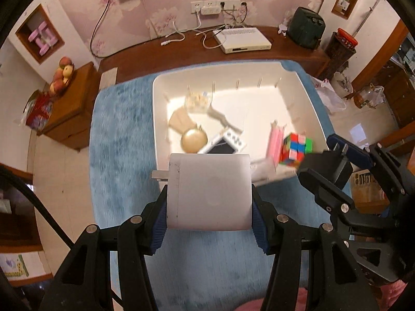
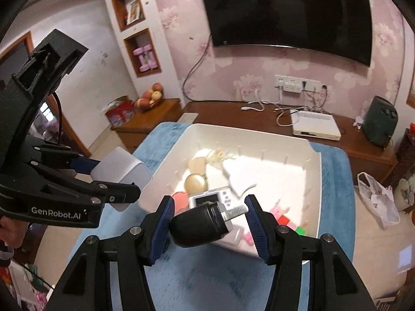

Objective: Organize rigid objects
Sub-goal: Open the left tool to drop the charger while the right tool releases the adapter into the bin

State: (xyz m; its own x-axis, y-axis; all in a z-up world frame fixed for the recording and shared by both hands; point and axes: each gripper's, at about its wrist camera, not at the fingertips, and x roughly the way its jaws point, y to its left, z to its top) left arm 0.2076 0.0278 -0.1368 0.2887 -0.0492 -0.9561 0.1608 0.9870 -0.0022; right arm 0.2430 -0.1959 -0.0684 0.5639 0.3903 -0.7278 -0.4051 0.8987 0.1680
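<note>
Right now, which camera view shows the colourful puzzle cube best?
The left wrist view: the puzzle cube shows several coloured faces inside the white bin, near its right wall. In the right wrist view only red and green bits of the cube show, behind the right fingers.

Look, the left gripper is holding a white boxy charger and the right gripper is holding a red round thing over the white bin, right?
Not quite. The right gripper holds a black rounded thing with a metal end, not a red one; the right wrist view shows it clearly. The left gripper does hold the white boxy charger, and both are by the near edge of the white bin.
</note>
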